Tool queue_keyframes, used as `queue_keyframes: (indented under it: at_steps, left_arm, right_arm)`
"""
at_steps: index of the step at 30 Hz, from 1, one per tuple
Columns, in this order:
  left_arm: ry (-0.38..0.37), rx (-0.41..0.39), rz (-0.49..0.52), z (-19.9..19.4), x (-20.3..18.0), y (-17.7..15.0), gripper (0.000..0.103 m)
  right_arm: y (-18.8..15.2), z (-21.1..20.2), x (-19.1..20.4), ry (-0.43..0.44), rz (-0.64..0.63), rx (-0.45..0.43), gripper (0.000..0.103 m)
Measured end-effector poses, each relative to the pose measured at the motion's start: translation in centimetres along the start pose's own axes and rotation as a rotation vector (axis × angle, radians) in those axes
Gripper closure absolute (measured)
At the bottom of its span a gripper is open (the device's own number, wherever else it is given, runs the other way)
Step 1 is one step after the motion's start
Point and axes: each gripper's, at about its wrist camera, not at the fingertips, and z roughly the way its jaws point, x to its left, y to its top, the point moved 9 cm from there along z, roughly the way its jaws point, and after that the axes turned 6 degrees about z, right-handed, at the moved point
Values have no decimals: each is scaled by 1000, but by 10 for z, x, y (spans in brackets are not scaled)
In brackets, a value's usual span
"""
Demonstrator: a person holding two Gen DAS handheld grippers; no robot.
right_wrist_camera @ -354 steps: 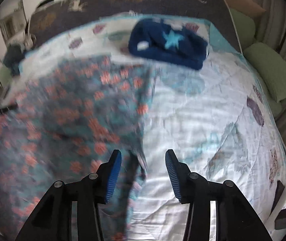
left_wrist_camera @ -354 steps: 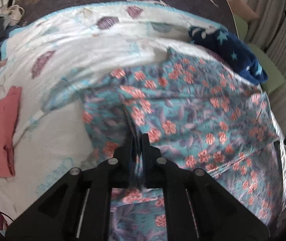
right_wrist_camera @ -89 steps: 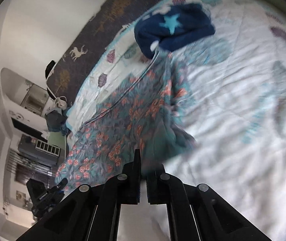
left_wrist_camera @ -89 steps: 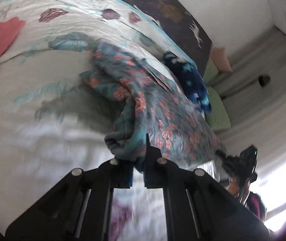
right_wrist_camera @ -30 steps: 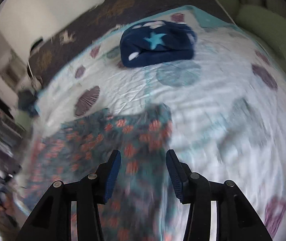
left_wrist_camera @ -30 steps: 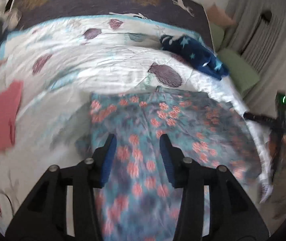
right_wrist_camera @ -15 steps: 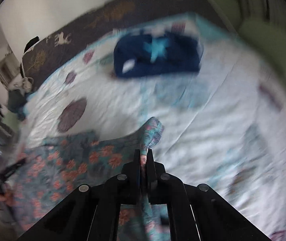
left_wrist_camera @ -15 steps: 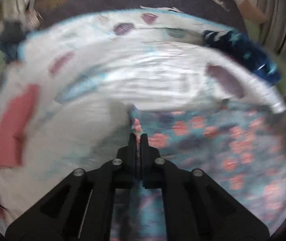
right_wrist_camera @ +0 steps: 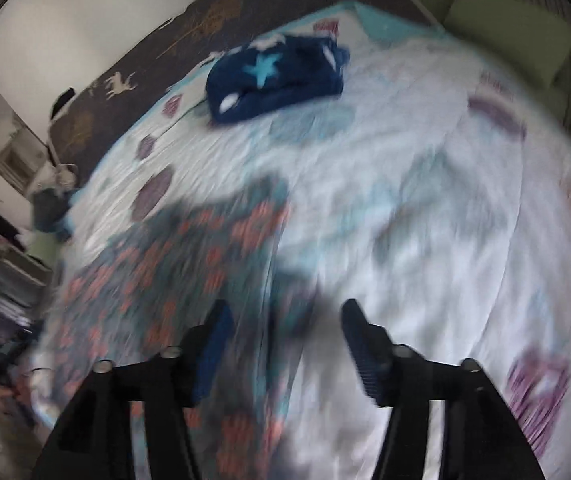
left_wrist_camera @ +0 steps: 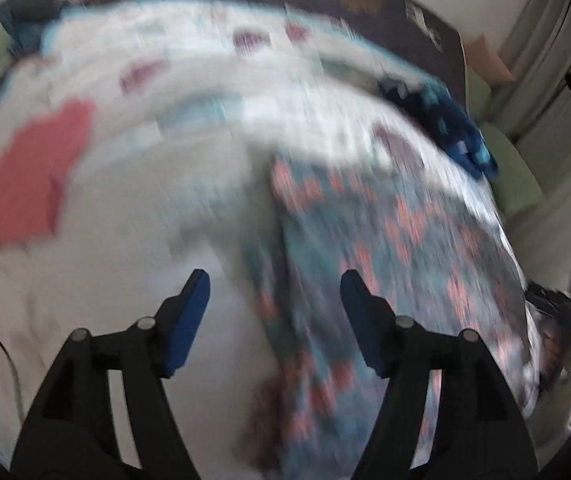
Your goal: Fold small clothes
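A teal garment with coral flowers [left_wrist_camera: 385, 248] lies spread flat on the white bedspread [left_wrist_camera: 133, 240]. Its left edge runs between the fingers of my left gripper [left_wrist_camera: 275, 316], which is open and empty above it. In the right wrist view the same garment [right_wrist_camera: 173, 264] lies at the left, and its right edge passes under my right gripper [right_wrist_camera: 285, 340], which is also open and empty. Both views are blurred by motion.
A folded coral-red cloth [left_wrist_camera: 33, 176] lies at the left of the bed. A folded navy star-print garment [right_wrist_camera: 277, 76] lies near the dark headboard [right_wrist_camera: 189, 28]. Green cushions [right_wrist_camera: 509, 28] sit to the right. A tripod stand [left_wrist_camera: 561, 300] stands off the bed's right edge.
Half a second ago both grippers were shut on the floral garment's corners. Both have now opened and let it go, and it lies flat on the bed.
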Motion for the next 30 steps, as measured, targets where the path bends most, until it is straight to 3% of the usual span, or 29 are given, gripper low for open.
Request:
queue_keyframes:
  at_steps: [2, 3, 4, 5, 6, 7, 8, 9, 11, 12, 13, 14, 15, 17, 18, 19, 21, 23, 25, 26, 28, 30]
  left_arm:
    - [-4, 73, 1, 20, -6, -25, 36]
    - [47, 73, 35, 27, -7, -35, 39]
    - [80, 50, 82, 25, -12, -35, 52]
    - [82, 55, 90, 22, -15, -35, 67]
    - [68, 53, 58, 17, -17, -35, 95]
    - [54, 48, 13, 7, -16, -34, 94]
    - [63, 31, 10, 1, -14, -33, 94]
    - [86, 33, 20, -3, -10, -35, 102]
    - [292, 80, 25, 2, 27, -49, 102]
    - [283, 93, -10, 5, 35, -53, 102]
    - [202, 47, -89, -1, 41, -55, 102]
    - [170, 38, -117, -6, 42, -56, 102]
    - [132, 18, -139, -13, 40, -56, 102]
    - [95, -24, -118, -27, 31, -55, 100]
    - [80, -23, -99, -31, 24, -55, 88]
    - [53, -15, -82, -34, 14, -58, 66]
    - [-10, -11, -63, -37, -1, -57, 40]
    - [-64, 20, -22, -29, -21, -69, 38]
    - [6, 99, 30, -8, -22, -87, 43]
    - [20, 57, 63, -10, -24, -87, 43]
    - [37, 27, 110, -14, -28, -91, 46]
    - [18, 26, 70, -17, -25, -90, 48]
  right_arm:
    - [-17, 9, 2, 90, 50, 53, 31]
    - [-21, 14, 5, 107, 61, 61, 29]
    - [-19, 18, 8, 101, 47, 39, 31]
    - [-16, 20, 13, 84, 12, 22, 40]
    - [-14, 24, 17, 32, -19, 11, 86]
    - [-14, 27, 20, 13, -18, 27, 97]
    - [-12, 23, 24, -2, -6, 11, 97]
    - [-9, 20, 27, -24, -27, -18, 97]
    - [-7, 15, 27, -86, -80, -52, 97]
    - [-9, 22, 21, -122, -89, -25, 92]
    - [-13, 36, 13, -154, -110, 24, 89]
    - [-14, 38, 13, -142, -127, 7, 89]
    - [-13, 33, 15, -145, -128, -12, 82]
    - [-8, 20, 13, -243, -130, -39, 55]
    - [-5, 9, 9, -312, -122, -77, 44]
    - [-1, -1, 9, -346, -120, -119, 44]
    - [-2, -17, 21, -295, -131, -144, 44]
    - [-11, -25, 40, -188, -150, -131, 44]
    - [-35, -22, 61, -34, -179, -65, 45]
    - [-50, -15, 68, 7, -197, -24, 47]
    - [-79, 11, 55, -90, -255, 79, 55]
    - [-83, 11, 51, -111, -301, 5, 55]
